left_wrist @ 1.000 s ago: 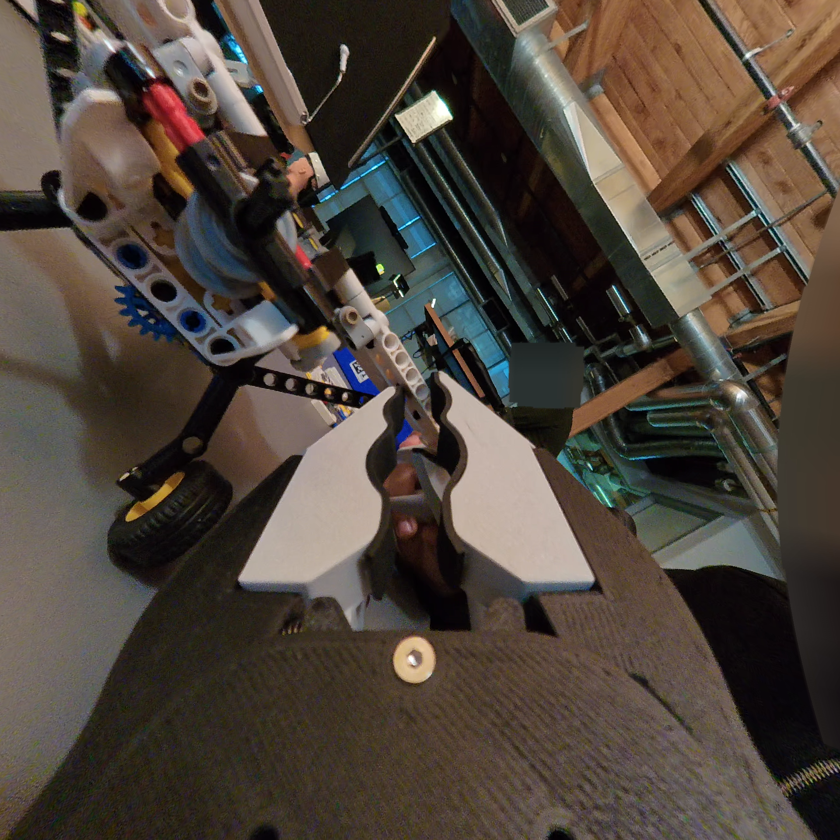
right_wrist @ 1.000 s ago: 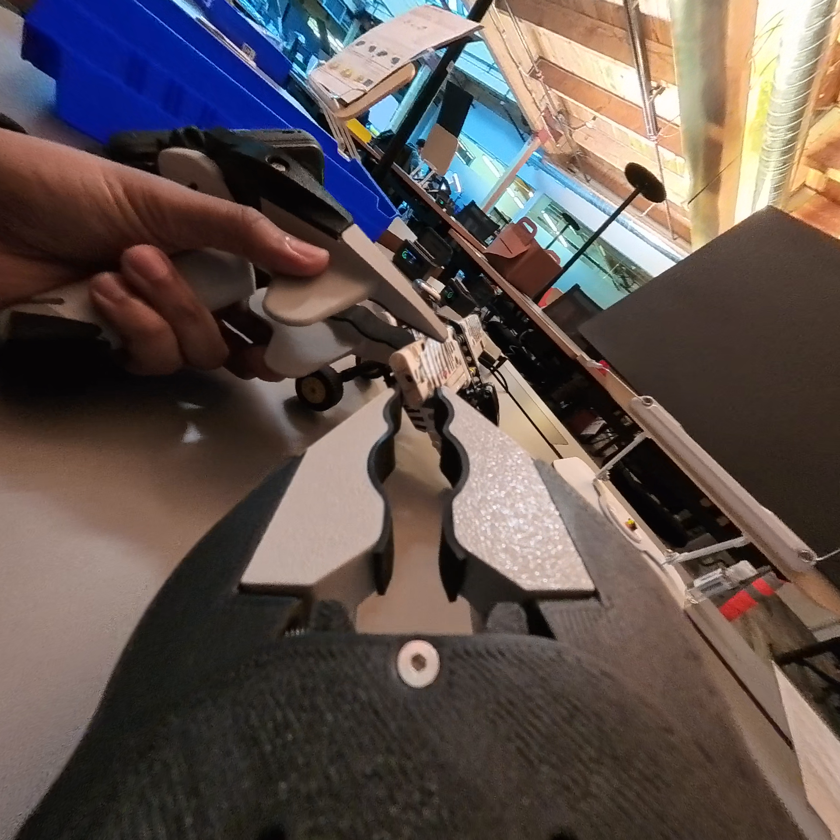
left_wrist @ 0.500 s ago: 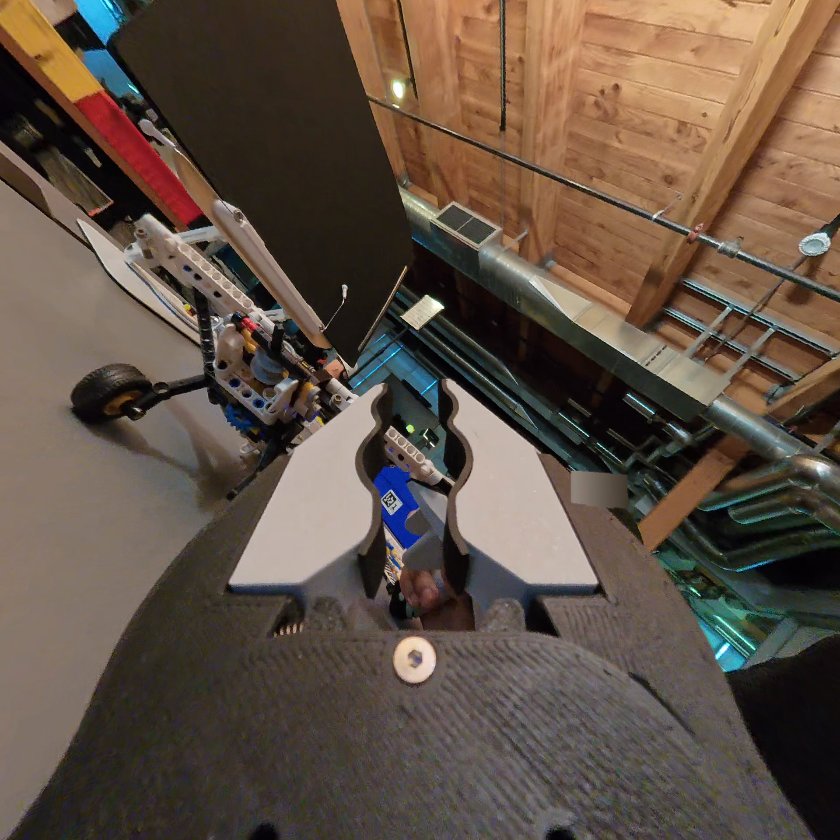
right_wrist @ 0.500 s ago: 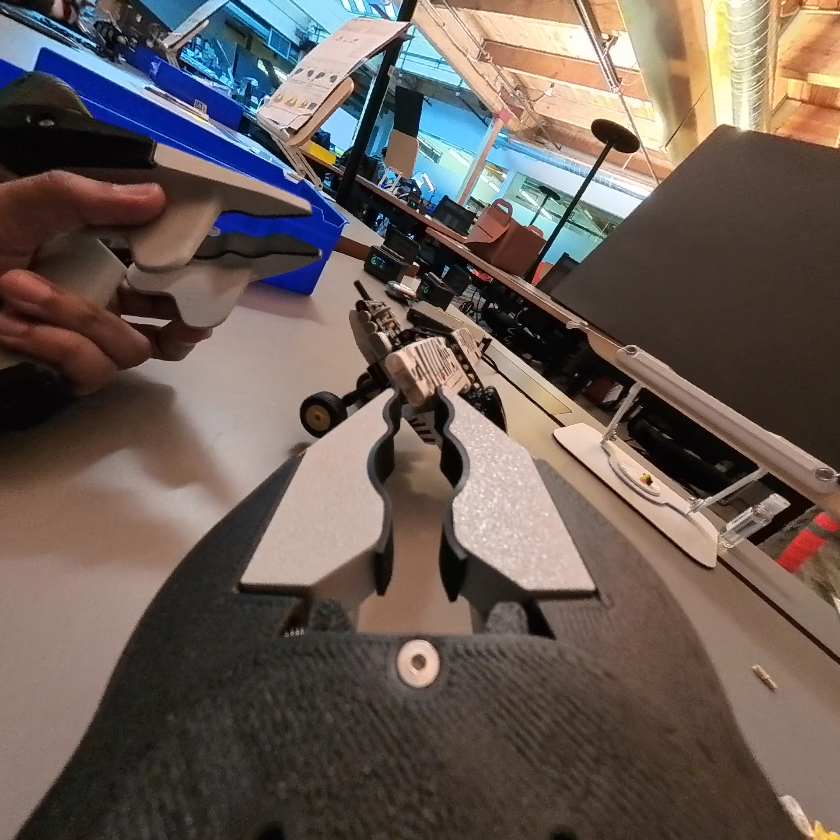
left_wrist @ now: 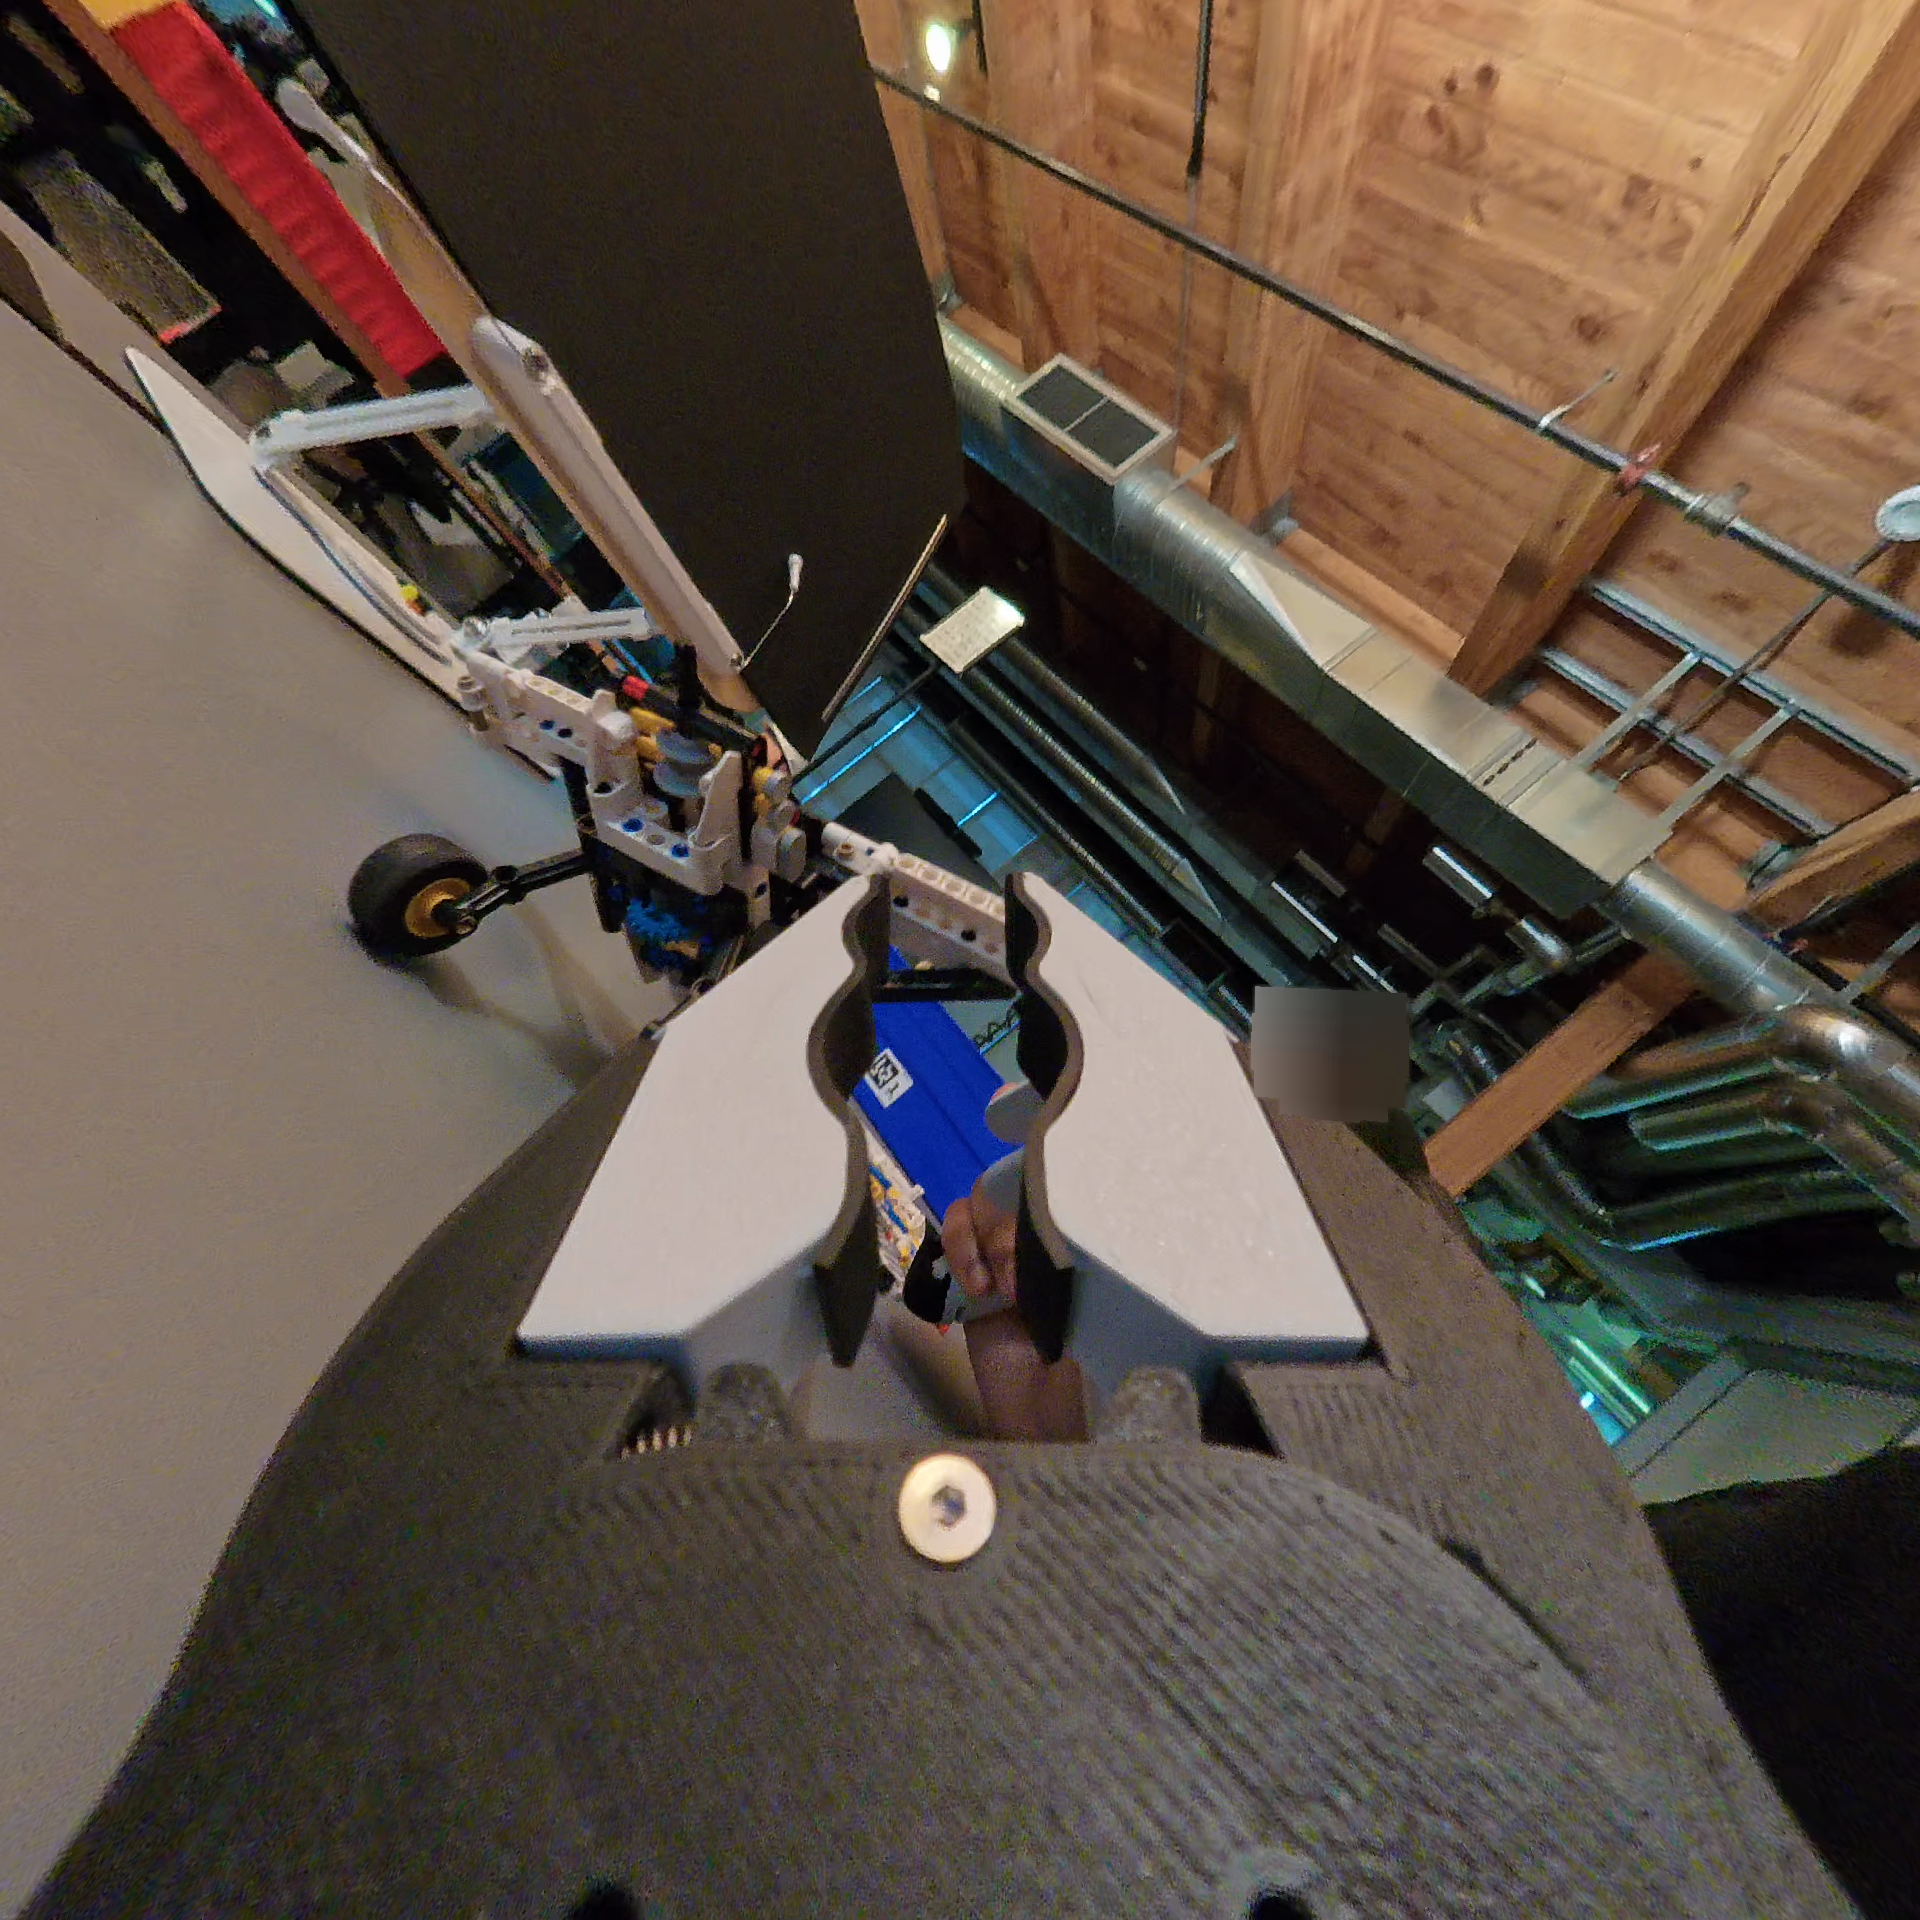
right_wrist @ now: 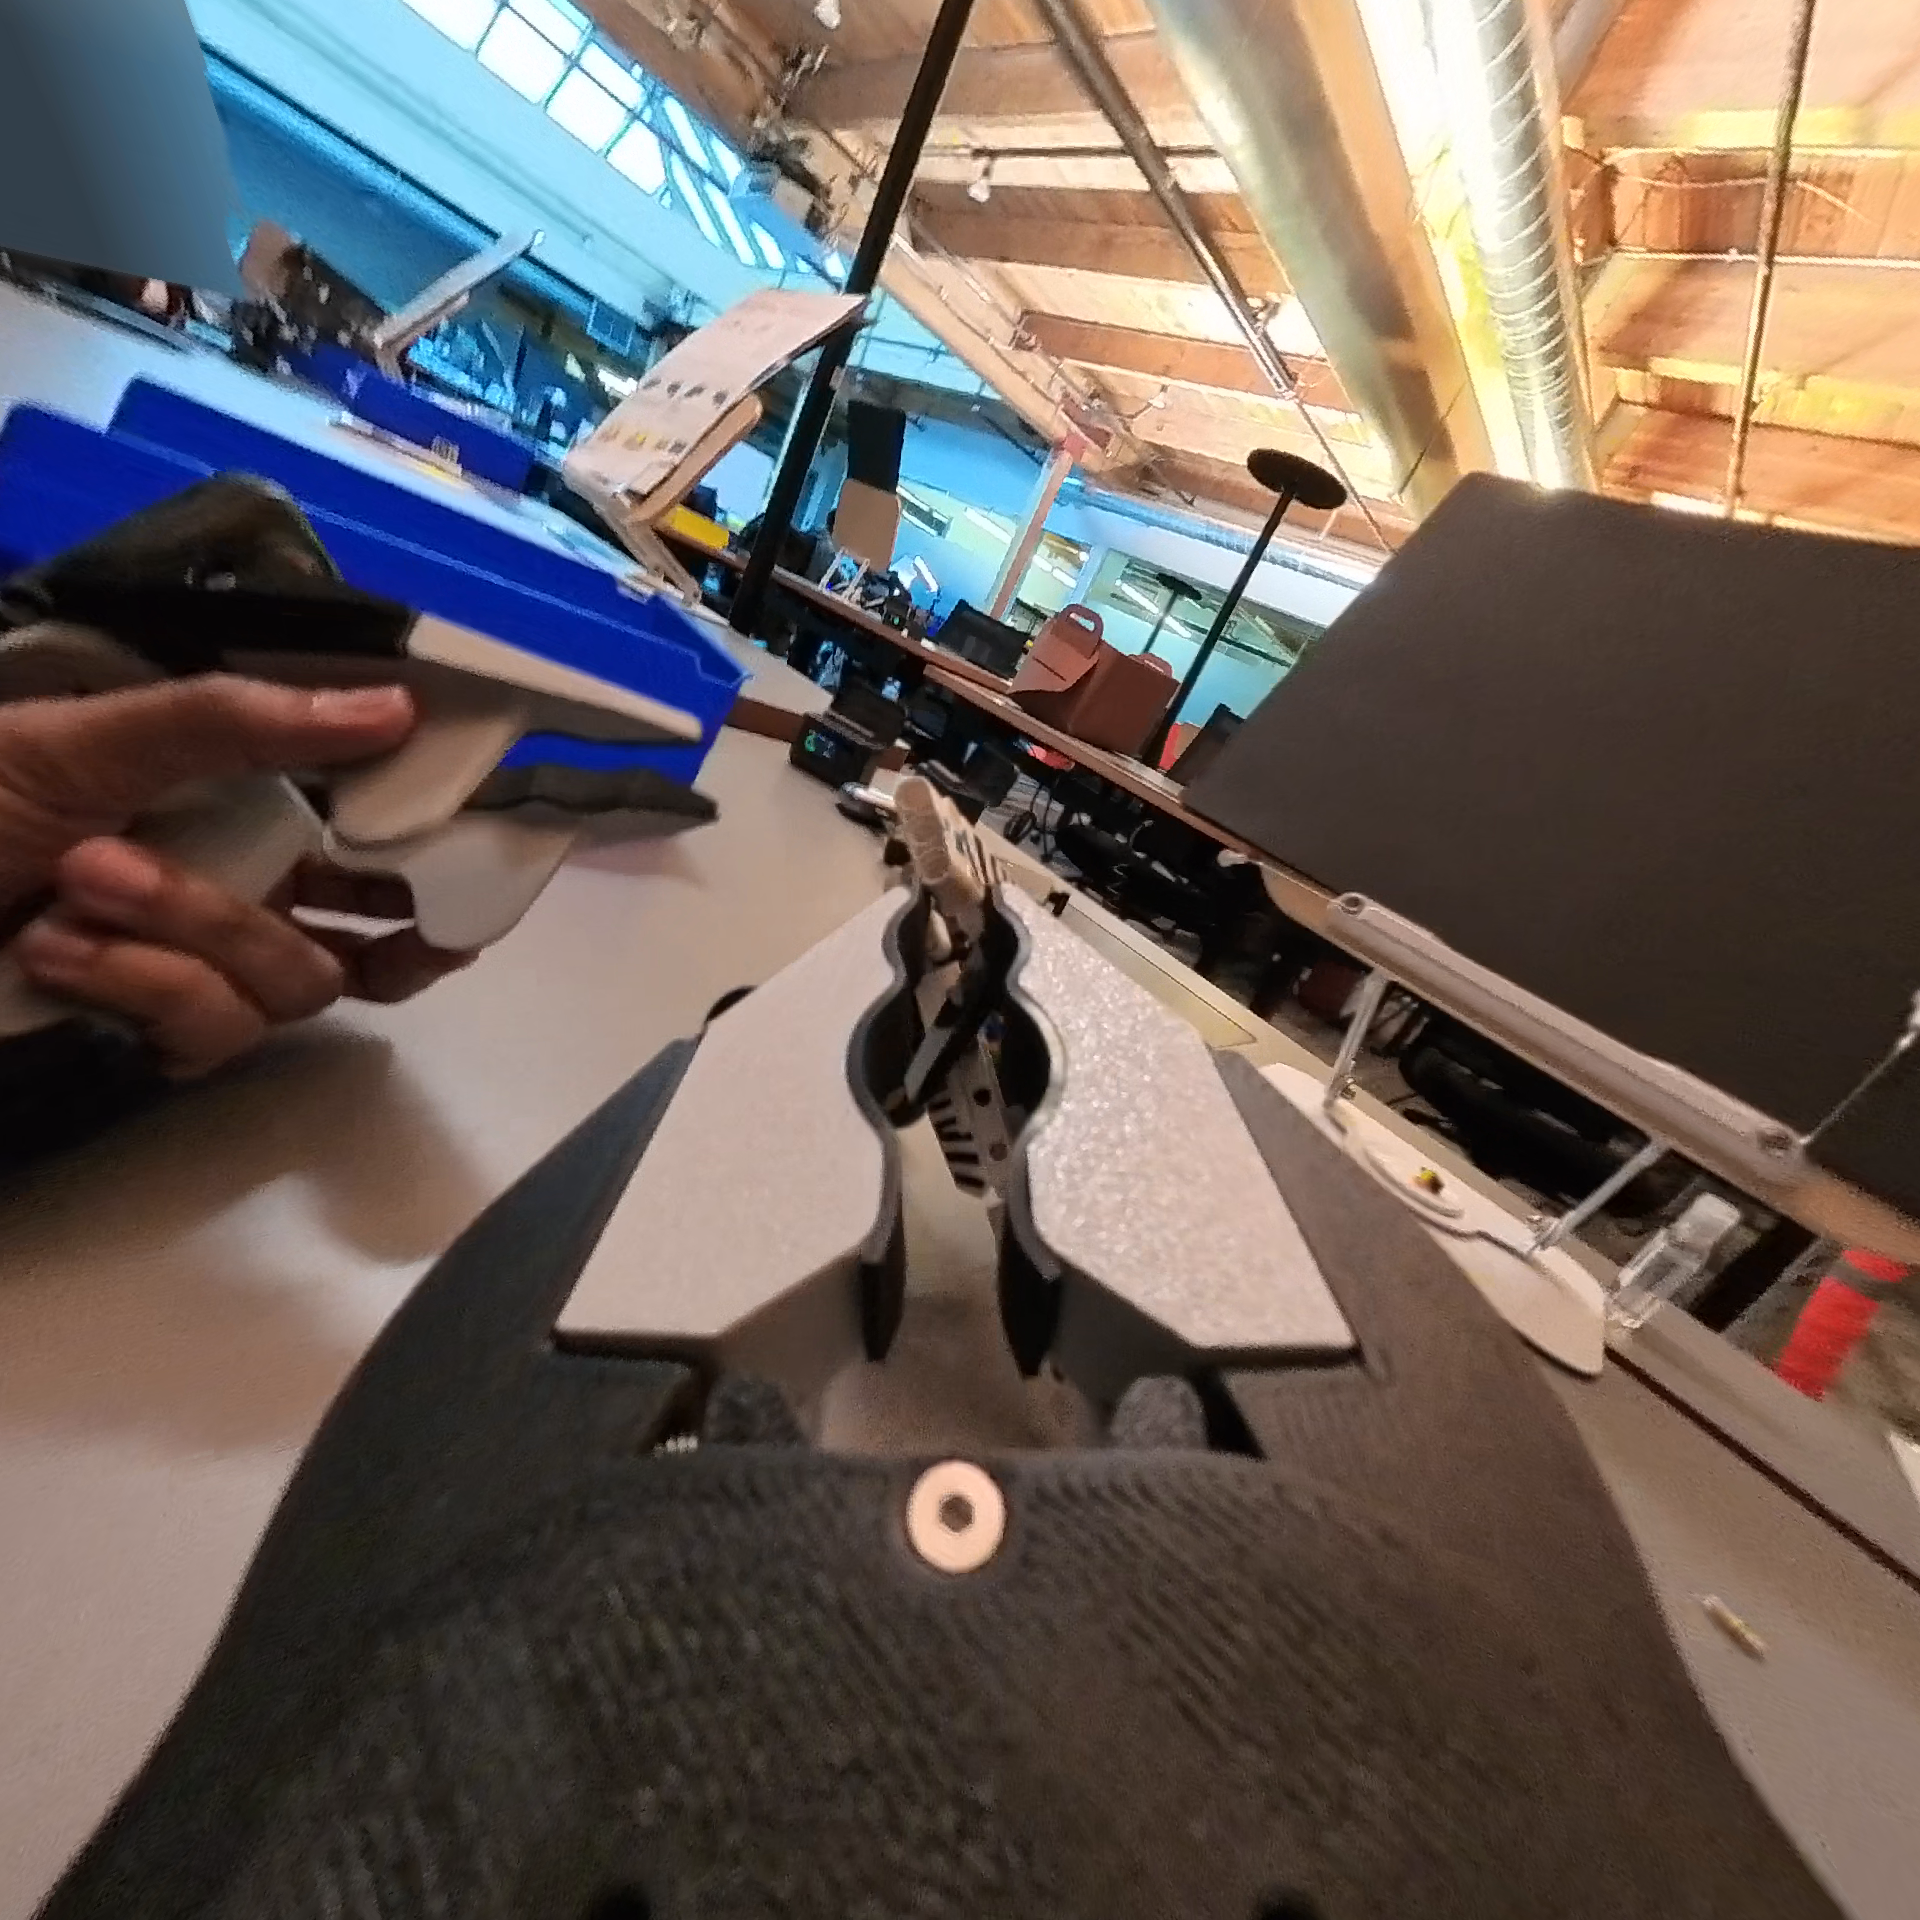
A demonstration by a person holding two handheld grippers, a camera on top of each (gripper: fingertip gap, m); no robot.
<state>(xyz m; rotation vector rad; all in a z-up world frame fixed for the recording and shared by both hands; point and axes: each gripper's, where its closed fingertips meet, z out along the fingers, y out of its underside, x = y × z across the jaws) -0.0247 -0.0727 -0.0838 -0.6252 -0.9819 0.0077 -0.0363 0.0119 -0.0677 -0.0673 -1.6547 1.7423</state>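
L wrist view:
- Left tongs (left_wrist: 943, 914): spread, nothing pinched. A white holed beam (left_wrist: 940, 902) of the brick-built model (left_wrist: 675, 800) crosses just beyond the tips; pads do not press on it.
- Model: white/black/yellow/blue parts, ahead and to the left of the tongs, standing on the grey worktop (left_wrist: 187, 1039). Black wheel (left_wrist: 410, 894) w/ yellow hub on a black strut, further left, on the worktop.
- Seen through the gap between the fingers: blue bin (left_wrist: 935, 1091) w/ a sticker, part of a hand and the other tongs, lower down.
- Black panel (left_wrist: 644, 312) w/ pale rail, beyond the model, upright. White base plate (left_wrist: 239, 457) far left on the worktop.
- Overhead: wood ceiling, metal ducts.

R wrist view:
- Right tongs (right_wrist: 961, 914): closed narrow, pinching the model (right_wrist: 956, 997); a white-and-black part sits between the pads and sticks out past the tips.
- Left tongs (right_wrist: 582, 769): to the left of the right tongs, above the worktop (right_wrist: 260, 1195), held by a hand (right_wrist: 177, 831); well clear of the model, fingers apart, bare.
- Blue bin (right_wrist: 468, 582): behind the left tongs, on the worktop.
- Black panel (right_wrist: 1610, 779): to the right, w/ rail and white base plate (right_wrist: 1455, 1247).
- Small pin (right_wrist: 1735, 1640) on the worktop, lower right.
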